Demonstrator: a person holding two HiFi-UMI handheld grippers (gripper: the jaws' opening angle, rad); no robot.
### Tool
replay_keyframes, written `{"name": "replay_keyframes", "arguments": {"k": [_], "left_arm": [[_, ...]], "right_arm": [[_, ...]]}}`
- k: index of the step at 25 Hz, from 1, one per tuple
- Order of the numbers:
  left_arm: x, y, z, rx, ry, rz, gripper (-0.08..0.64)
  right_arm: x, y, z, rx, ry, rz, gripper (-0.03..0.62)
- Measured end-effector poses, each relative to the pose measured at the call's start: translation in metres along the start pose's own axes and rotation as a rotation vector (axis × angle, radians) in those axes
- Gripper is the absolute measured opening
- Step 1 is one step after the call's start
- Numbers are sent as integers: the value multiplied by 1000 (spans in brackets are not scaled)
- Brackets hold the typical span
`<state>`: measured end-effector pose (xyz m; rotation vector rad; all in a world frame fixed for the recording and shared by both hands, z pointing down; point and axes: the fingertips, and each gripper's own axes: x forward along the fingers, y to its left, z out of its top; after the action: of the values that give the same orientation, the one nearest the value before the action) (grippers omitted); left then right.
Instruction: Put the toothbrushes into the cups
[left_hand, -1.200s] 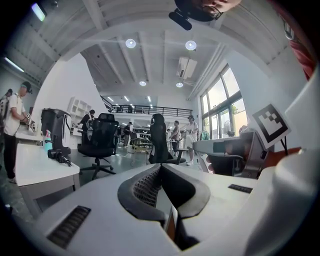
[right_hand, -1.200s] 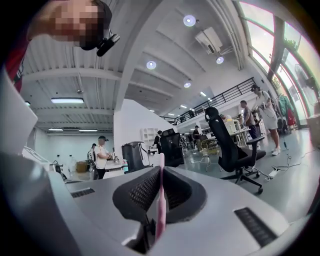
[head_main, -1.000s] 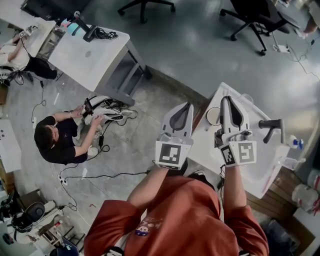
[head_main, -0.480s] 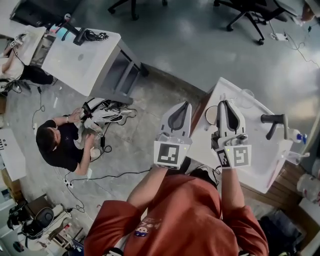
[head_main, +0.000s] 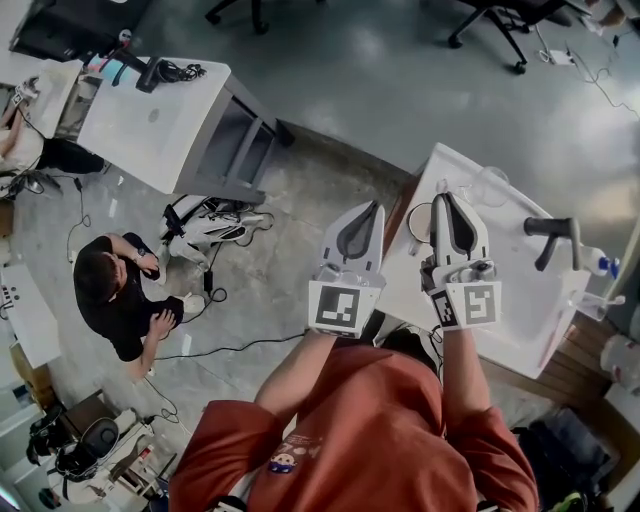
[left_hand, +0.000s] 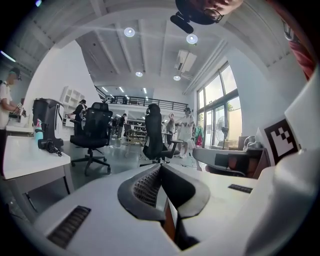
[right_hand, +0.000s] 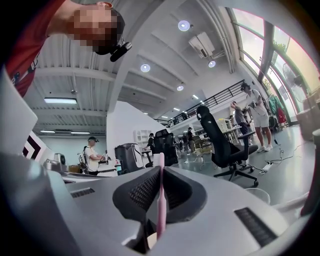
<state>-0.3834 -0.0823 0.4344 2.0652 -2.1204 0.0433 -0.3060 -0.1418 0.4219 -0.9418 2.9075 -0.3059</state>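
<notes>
My right gripper (right_hand: 161, 169) is shut on a pink toothbrush (right_hand: 160, 200), which stands upright between its pads. In the head view that gripper (head_main: 445, 198) hovers over the left part of a white table (head_main: 520, 310), and the toothbrush is hidden there. A round white cup (head_main: 422, 229) sits just left of it, partly covered. Further back on the table stands a clear cup (head_main: 492, 185), which also shows low at the right of the right gripper view (right_hand: 260, 196). My left gripper (head_main: 374, 208) hangs over the floor left of the table, its jaws (left_hand: 160, 167) shut with nothing in them.
A black handled tool (head_main: 553, 236) and a blue-capped bottle (head_main: 598, 265) stand on the table's right side. A person (head_main: 115, 295) crouches on the floor at the left among cables. Another white table (head_main: 150, 110) stands at the back left, with office chairs beyond.
The head view has drifted, so the table sits a little higher in the frame. My right gripper has edged slightly back over it. The crouching person has shifted on the floor.
</notes>
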Motion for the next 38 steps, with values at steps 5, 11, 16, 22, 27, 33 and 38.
{"name": "replay_keyframes", "arguments": {"k": [5,11,16,22,27,33,38], "left_arm": [[5,-3,-4,-12,2,-3,18],[9,-11,-12,-13,14,-15,18],[10,-12,-12,-15,15,-21,18],[8,-13,-12,-18,13,-20,18],[5,-14,-9,-17,3,-22,18],[2,-17,-7,-1,8,-22,18],[1,-26,3,0,-17,-35,18]], "right_arm": [[-7,-8,-21,-25,66,-30,29],[-12,-17,-44,-40,135,-59,31],[-13,-19,-53,-49,172,-71,31],[-14,-21,-57,-56,187,-82,34],[-15,-25,-58,-67,196,-104,54],[-19,-26,-55,-79,197,-102,64],[-28,-29,-46,-83,183,-114,66]]}}
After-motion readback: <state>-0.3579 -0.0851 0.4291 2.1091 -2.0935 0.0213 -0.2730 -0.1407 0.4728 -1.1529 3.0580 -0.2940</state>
